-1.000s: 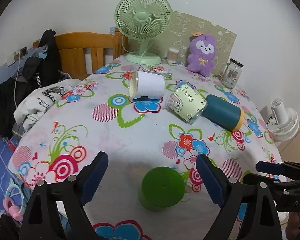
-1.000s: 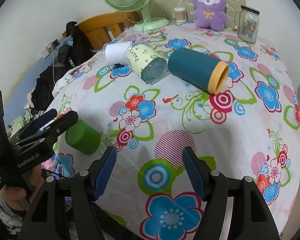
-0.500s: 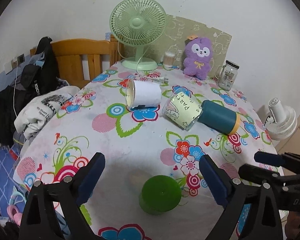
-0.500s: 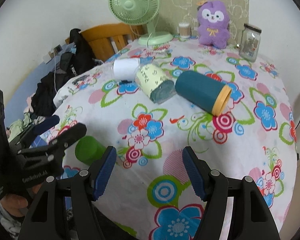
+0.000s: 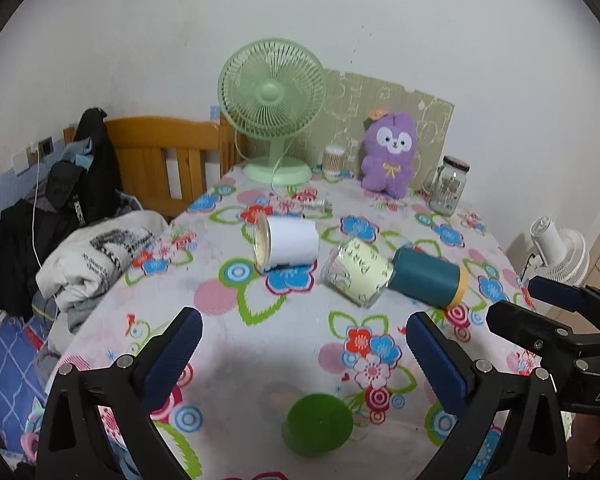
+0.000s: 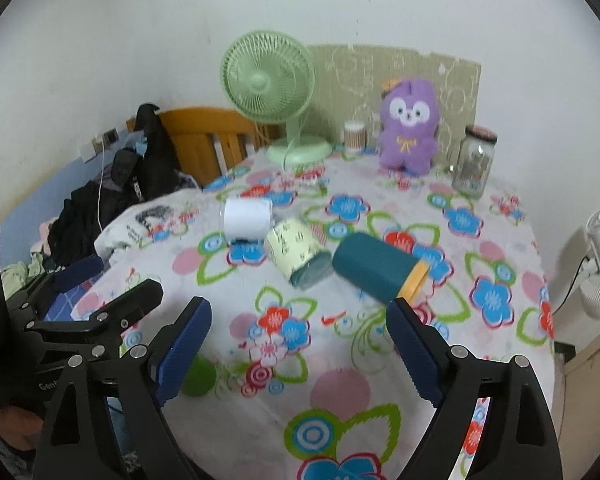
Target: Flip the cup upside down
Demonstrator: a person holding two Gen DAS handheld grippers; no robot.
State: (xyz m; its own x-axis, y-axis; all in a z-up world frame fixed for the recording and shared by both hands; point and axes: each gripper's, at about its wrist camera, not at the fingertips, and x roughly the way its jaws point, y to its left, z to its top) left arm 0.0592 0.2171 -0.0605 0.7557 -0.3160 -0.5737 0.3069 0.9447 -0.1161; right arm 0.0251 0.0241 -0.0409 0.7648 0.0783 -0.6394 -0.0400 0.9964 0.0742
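Green cup (image 5: 317,425) seemingly inverted, below spread left hand-held gripper (image 5: 304,354)

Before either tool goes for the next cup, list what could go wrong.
1. The white cup, the pale green cup and the teal cup lie on their sides and may roll when nudged.
2. The pale green and teal cups look to be touching; gripping one may shove the other.

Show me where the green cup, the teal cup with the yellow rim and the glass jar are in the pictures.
green cup (image 5: 318,424), left wrist view, on its flat top face.
teal cup with the yellow rim (image 6: 370,266), right wrist view, on its teal side.
glass jar (image 6: 474,166), right wrist view, on its clear body.
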